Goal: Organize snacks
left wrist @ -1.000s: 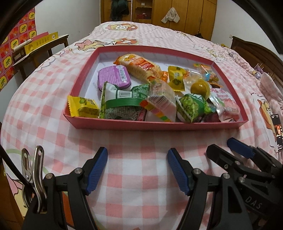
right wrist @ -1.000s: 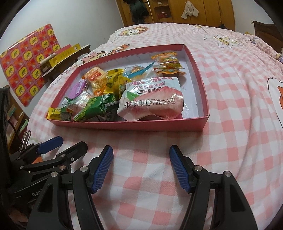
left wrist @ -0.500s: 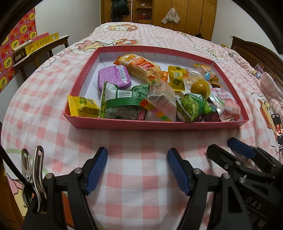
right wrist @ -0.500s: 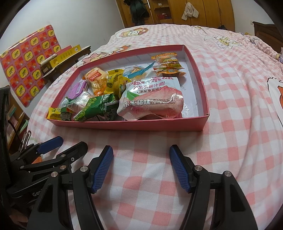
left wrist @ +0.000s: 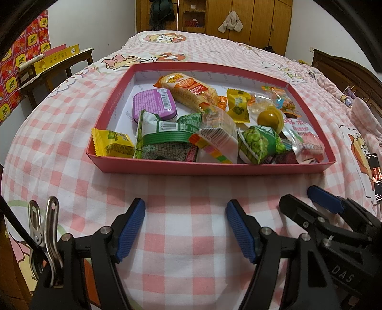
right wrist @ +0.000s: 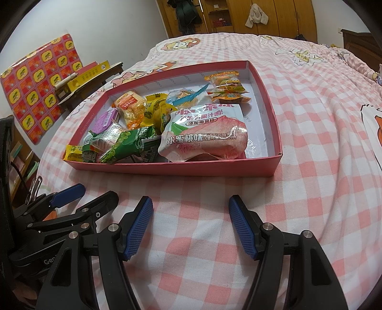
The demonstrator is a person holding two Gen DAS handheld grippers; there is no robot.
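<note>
A shallow pink box [left wrist: 210, 168] [right wrist: 181, 169] lies on the checked bedspread, holding several wrapped snacks. Among them are a purple tin [left wrist: 154, 104], a green-and-white packet [left wrist: 167, 138], a yellow candy [left wrist: 112, 143], an orange biscuit pack [left wrist: 191, 91] and a large peach jelly pouch [right wrist: 205, 136]. My left gripper [left wrist: 185, 212] hangs open over the cloth just in front of the box, nothing between its blue pads. My right gripper [right wrist: 189, 207] is open too, beside it on the right, also short of the box.
A wooden side table with a yellow carton [left wrist: 57, 57] stands left of the bed. Wooden wardrobes [left wrist: 250, 19] line the far wall. A dark headboard [left wrist: 346, 71] is at the right. A phone [left wrist: 376, 176] lies on the bedspread right of the box.
</note>
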